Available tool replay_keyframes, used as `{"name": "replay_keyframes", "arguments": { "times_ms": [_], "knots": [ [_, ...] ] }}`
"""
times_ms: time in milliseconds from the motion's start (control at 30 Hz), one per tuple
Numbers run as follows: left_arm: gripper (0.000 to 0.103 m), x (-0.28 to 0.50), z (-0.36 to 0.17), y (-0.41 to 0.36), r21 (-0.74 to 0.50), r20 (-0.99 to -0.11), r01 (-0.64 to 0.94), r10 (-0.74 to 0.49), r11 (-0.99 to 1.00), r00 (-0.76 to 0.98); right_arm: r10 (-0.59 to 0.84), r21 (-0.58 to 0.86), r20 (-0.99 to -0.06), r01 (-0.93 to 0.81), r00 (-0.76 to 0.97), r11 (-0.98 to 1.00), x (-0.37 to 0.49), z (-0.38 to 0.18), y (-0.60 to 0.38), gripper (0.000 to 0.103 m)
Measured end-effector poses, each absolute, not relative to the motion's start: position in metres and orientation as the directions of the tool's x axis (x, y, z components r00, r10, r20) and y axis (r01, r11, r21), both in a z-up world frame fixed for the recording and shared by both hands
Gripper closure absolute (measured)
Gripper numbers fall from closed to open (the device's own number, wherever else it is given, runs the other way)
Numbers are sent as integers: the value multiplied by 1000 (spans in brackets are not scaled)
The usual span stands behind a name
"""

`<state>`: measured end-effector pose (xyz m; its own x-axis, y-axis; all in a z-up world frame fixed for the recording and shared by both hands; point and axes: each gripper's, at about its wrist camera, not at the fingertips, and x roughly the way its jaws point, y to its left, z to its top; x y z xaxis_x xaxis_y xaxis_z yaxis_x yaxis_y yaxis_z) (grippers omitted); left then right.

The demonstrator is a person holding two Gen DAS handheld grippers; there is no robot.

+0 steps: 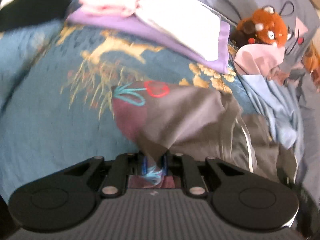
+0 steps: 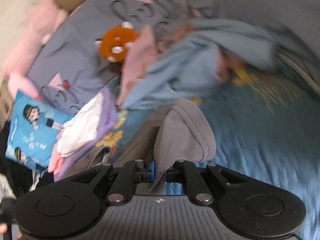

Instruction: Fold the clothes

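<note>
- Grey cloth was pinched between the closed jaws of the left gripper (image 1: pixel 153 167): a corner of the grey garment (image 1: pixel 180 116), which bore an embroidered red cherry with teal leaves and a maroon patch, rose from the jaws and spread over the bed.
- The right gripper (image 2: pixel 158 175) was likewise clamped on a thick, seamed fold of grey fabric (image 2: pixel 184 132) that stood up from its jaws; whether this was the same garment could not be told.
- Under both lay the teal bedspread (image 1: pixel 50 120) with its golden plant pattern, bare toward the left side in the left wrist view.
- Toward the far side of the bed sat a stack of folded clothes (image 1: pixel 180 26): white and pink pieces on a purple one.
- Just beside the stack, a light blue garment (image 2: pixel 180 74) lay crumpled with a pale pink cloth (image 1: pixel 258 60) at its edge.
- A brown plush toy (image 1: pixel 264 27) rested above the pink cloth, against a grey-blue pillow (image 2: pixel 66 60).
- A blue printed cushion (image 2: pixel 34 128) with cartoon figures lay at the bed's edge by the folded stack.
- Both views were blurred.
</note>
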<state>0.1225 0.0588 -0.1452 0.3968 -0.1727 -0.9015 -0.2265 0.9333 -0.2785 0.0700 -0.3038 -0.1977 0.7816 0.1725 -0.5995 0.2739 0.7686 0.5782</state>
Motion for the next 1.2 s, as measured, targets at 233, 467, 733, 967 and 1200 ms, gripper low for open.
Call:
{"name": "replay_keyframes", "arguments": {
  "times_ms": [233,467,733,967,1200],
  "knots": [
    [85,175,-146,57,-189,-933,-107,-144,976,331,182,612,-663,385,726,691,46,-232,-295,87],
    [31,150,-123,91,-221,-888,36,-216,975,407,289,671,-661,372,693,642,31,-229,-311,62],
    [0,90,-125,153,-357,-831,-103,-266,928,488,399,710,-590,216,702,671,4,-207,-302,50],
    [0,69,-183,164,-618,-750,-220,-483,755,452,460,765,-547,194,699,614,4,-201,-290,45],
    [2,79,-233,164,-735,-677,-283,-655,616,336,455,776,-543,214,706,594,2,-199,-293,45]
  ]
}}
